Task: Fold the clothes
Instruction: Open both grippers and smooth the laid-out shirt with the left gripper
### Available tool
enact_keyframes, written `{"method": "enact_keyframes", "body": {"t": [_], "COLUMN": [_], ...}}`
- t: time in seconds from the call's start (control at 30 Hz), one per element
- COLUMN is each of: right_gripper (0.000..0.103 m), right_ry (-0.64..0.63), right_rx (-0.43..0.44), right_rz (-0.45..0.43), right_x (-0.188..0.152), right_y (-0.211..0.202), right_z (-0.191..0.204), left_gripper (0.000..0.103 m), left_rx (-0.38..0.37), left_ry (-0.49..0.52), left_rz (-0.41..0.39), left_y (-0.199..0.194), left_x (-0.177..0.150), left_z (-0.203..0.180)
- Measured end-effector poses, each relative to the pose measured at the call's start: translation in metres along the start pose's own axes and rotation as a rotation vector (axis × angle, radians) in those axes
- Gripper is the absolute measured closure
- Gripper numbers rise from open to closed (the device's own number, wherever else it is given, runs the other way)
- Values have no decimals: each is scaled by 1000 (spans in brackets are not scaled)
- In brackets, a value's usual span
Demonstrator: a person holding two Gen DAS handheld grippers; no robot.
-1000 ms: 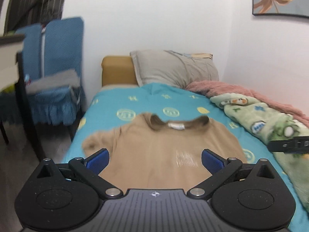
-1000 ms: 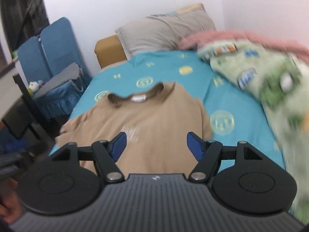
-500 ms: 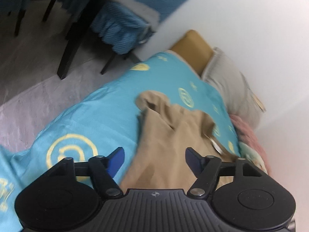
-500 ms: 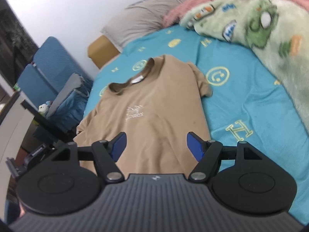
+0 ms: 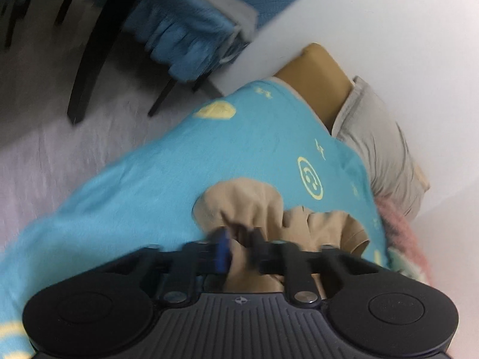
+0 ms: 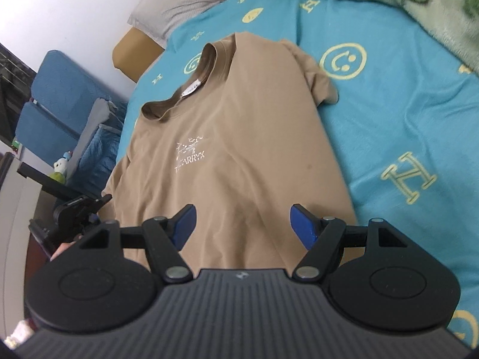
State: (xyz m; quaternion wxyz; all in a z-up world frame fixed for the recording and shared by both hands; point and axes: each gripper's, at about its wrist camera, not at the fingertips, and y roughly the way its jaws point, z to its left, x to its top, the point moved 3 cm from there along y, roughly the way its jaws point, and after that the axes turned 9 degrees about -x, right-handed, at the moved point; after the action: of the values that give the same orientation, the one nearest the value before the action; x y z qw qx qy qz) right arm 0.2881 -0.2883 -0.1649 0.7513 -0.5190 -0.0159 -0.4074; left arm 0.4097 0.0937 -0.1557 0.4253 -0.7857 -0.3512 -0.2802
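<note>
1. Pinching the sleeve side of the tan cotton T-shirt (image 6: 239,137), the left gripper (image 5: 239,251) looks nearly closed on bunched cloth, though blur hides the contact.
2. The right gripper (image 6: 242,227) hovers wide open, empty, over the hem.
3. Shirt lies flat on the turquoise patterned bedsheet (image 6: 398,113), collar away, long axis running straight ahead; the left is nearer the sleeve.

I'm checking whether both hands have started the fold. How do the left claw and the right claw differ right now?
The left claw has its fingers drawn close on bunched cloth of the tan shirt, near a sleeve; the right claw is wide open, gripping nothing. The left one looks motion-blurred, the right one sharp. The left sits at the shirt's side, the right over its lower part. Both have black frames with blue pads.
</note>
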Motion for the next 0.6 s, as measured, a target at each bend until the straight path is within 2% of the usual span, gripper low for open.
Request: {"method": "enact_keyframes", "body": {"t": [0.3, 0.37, 0.43, 0.5, 0.53, 0.6], "right_gripper": [31, 31, 31, 31, 31, 31], "right_ry": [46, 55, 54, 54, 55, 65], "right_rx": [-3, -5, -9, -11, -11, -9], "right_rz": [-4, -3, 0, 3, 5, 6], "right_x": [2, 2, 1, 0, 0, 0], "right_y": [-3, -4, -4, -4, -4, -5], "right_z": [-5, -6, -8, -8, -9, -12], "left_gripper": [100, 100, 99, 92, 89, 75], "left_rx": [-29, -125, -206, -266, -271, -251], "left_ry": [683, 933, 1081, 1099, 1086, 1012], "left_rz": [102, 205, 330, 388, 387, 358], "left_y": [19, 32, 36, 31, 27, 18], "left_x": [-1, -41, -81, -101, -105, -103], "left_z": [-104, -139, -159, -162, -160, -151]}}
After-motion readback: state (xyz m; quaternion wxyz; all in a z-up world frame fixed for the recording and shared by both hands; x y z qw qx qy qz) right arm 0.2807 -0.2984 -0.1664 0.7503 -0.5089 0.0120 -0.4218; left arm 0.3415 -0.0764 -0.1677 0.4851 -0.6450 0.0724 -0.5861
